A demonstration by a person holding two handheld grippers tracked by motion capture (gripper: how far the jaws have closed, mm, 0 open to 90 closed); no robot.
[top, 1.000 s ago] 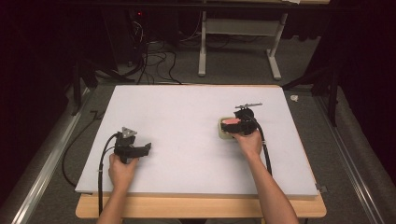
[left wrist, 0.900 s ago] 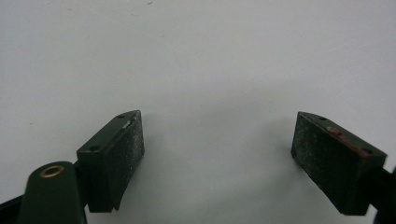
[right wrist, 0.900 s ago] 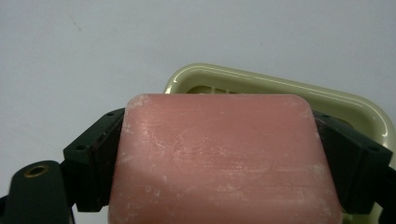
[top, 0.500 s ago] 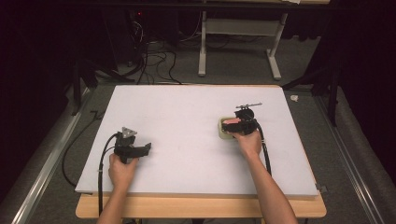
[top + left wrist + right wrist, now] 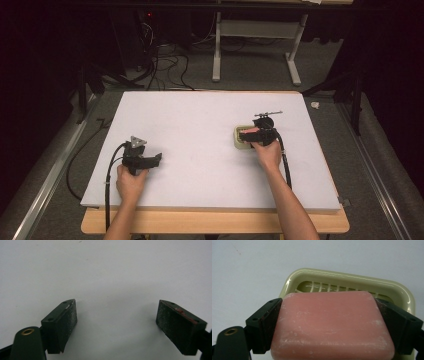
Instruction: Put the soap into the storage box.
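A pink bar of soap is clamped between the two black jaws of my right gripper, right over a pale green soap dish with a slatted bottom. From above, that gripper sits at the right middle of the white board, with the soap dish under its tips. My left gripper rests low at the board's left front, jaws wide apart. Between its pads lies bare white surface; the gripper holds nothing.
The white board lies on a wooden table. Cables trail from both grippers toward the front edge. Beyond the board are dark floor, cable bundles and a grey table frame.
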